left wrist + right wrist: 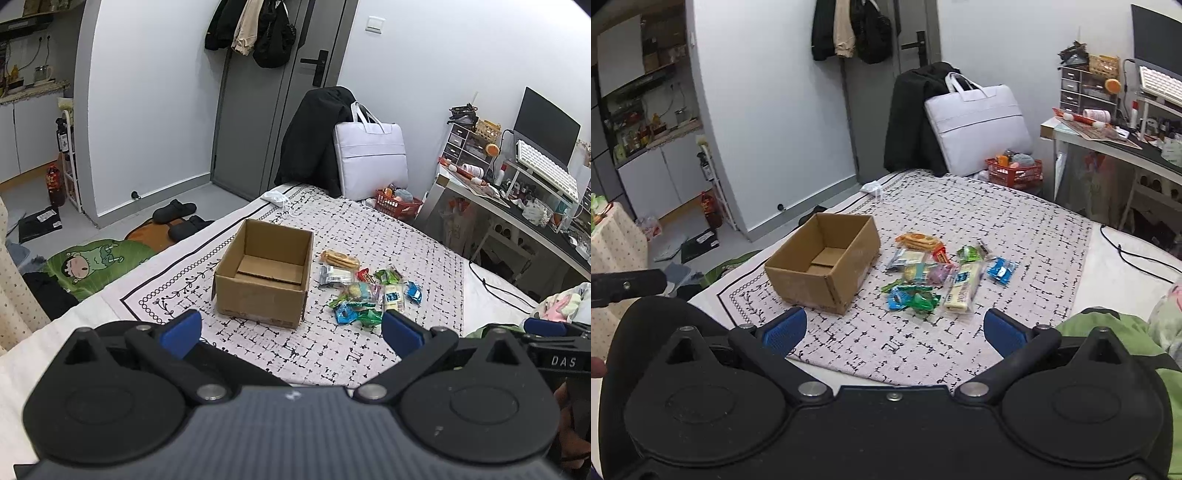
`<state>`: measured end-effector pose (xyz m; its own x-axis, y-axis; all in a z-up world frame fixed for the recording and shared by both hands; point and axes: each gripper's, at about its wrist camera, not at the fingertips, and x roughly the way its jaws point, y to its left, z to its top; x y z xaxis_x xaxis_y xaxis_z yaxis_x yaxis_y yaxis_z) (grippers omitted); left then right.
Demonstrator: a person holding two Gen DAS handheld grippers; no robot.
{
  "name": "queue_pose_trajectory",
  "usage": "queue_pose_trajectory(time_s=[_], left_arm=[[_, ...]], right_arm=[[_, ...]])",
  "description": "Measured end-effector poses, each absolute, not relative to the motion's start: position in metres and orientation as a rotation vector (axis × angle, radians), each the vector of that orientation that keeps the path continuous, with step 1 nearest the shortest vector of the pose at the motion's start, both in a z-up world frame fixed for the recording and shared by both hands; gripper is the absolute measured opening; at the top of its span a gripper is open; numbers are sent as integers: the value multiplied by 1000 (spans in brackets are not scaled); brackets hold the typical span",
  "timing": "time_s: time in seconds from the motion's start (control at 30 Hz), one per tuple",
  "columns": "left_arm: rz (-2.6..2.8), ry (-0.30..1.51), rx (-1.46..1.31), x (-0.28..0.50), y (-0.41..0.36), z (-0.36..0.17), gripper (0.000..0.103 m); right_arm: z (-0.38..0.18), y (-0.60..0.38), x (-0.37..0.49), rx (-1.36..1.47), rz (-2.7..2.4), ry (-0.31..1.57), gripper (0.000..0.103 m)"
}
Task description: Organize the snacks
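Both grippers hang back over the near edge of the bed, jaws spread wide, nothing held. The cardboard box point(823, 260) stands open and empty on the patterned cloth point(1015, 236); the snacks point(945, 275) lie in a loose heap just to its right. Recommended: take an outlying packet first — the blue one point(1001, 270) — pinching it across its narrow side, so neighbours are not dragged along.

Print on the snack packets point(364, 291) is coming out too small to read. The box's point(823, 258) near wall is hiding part of its floor, and the monitor point(1156, 37) is getting cropped by the frame's edge.
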<state>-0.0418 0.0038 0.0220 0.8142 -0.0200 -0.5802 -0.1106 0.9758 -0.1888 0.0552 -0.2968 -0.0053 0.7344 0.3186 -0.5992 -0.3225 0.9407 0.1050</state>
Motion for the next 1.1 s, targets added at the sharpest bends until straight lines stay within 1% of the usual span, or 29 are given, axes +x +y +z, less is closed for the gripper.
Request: queue_pose_trajectory(time_s=[1.1], left_arm=[[56,630,-225,-35,1,19,103]], right_arm=[[-9,-308,65,7,339,670,103]])
